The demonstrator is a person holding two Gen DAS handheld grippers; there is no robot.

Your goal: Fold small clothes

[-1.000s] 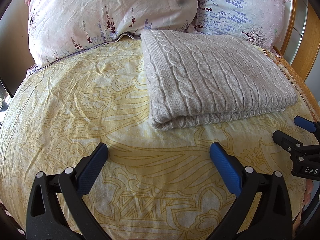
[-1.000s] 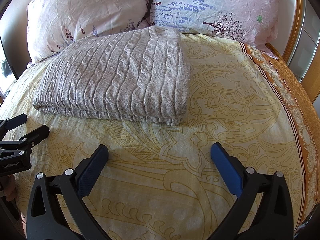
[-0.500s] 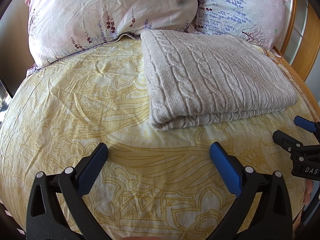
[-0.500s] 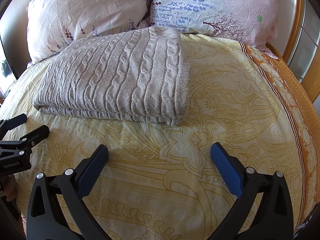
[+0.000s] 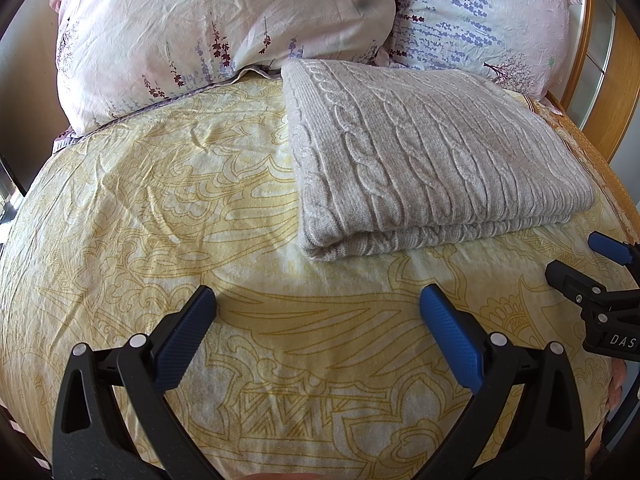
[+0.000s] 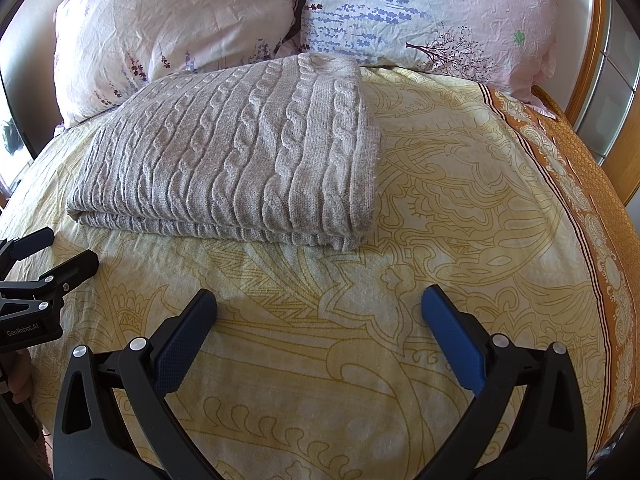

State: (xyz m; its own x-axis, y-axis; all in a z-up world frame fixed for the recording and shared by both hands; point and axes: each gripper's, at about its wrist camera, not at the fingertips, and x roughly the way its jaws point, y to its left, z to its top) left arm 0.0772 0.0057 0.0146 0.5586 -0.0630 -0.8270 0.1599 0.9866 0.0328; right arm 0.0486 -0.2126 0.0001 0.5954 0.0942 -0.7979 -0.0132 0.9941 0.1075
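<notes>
Left gripper (image 5: 318, 312) jaws apart, empty, hovering over yellow bed sheet (image 5: 140, 200). Folded grey knit sweater (image 5: 420, 152) lies mid-bed, just below two pillows (image 5: 208, 28). Right gripper (image 6: 319, 312) jaws apart, empty, near sweater's front edge.

My right gripper (image 6: 319, 304) hangs over the yellow patterned bedspread (image 6: 440, 240), its two blue-padded fingers (image 6: 452, 340) spread wide with nothing between them. Ahead of it and a little to the left lies the grey cable-knit sweater (image 6: 240, 152), folded into a flat rectangle, its layered edge facing me and its far end touching the pillows. Two floral pillows (image 6: 420, 12) stand side by side beyond the sweater, against the head of the bed. At my far left, my left gripper (image 6: 38, 256) pokes in over the bedspread, near the sweater's near-left corner but apart from it, its fingers parted. An orange border strip (image 6: 592, 184) runs along the bedspread to my right.
</notes>
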